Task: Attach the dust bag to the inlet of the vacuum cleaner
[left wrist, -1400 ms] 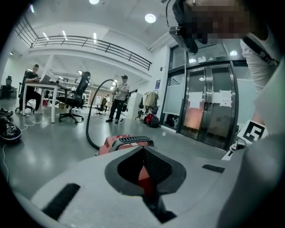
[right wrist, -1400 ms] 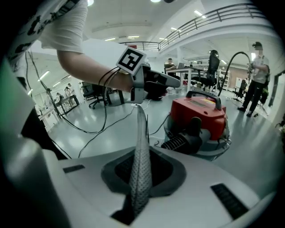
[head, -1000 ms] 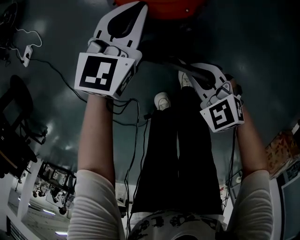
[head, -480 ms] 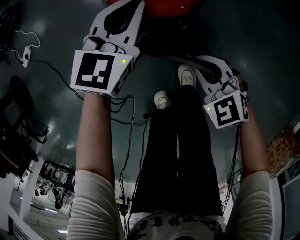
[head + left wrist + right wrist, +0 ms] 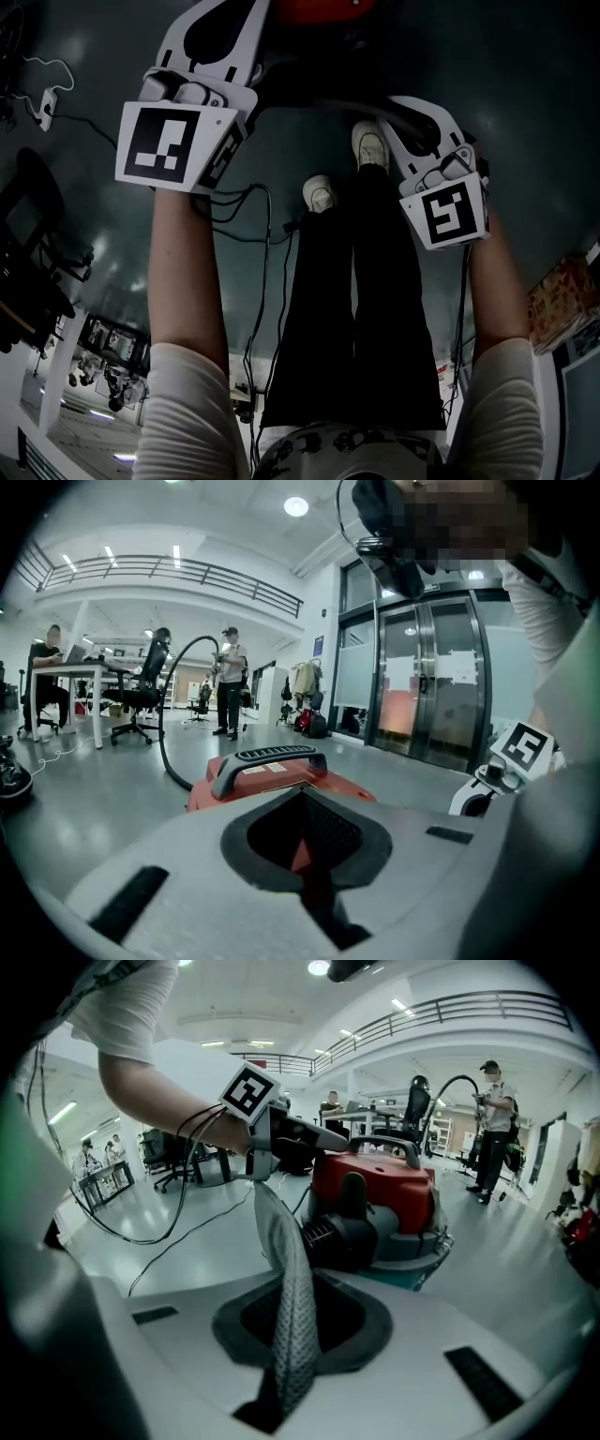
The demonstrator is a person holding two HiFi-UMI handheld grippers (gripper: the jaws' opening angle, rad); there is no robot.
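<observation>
- The vacuum cleaner [image 5: 375, 1180], a rounded red plastic body with a black ribbed handle [image 5: 272, 757], is seen at twelve o'clock in both gripper views. In the head view only its red edge is caught, at the very top.
- The left gripper [image 5: 317, 902] is shown with its jaws pressed together, and nothing is made out between them.
- The right gripper [image 5: 291, 1372] is clamped narrowly on the dust bag [image 5: 292, 1307].
- The bag, a grey dimpled fabric strip, is shown only in the right gripper view. It is stretched toward eleven o'clock, in front of the vacuum cleaner.
</observation>
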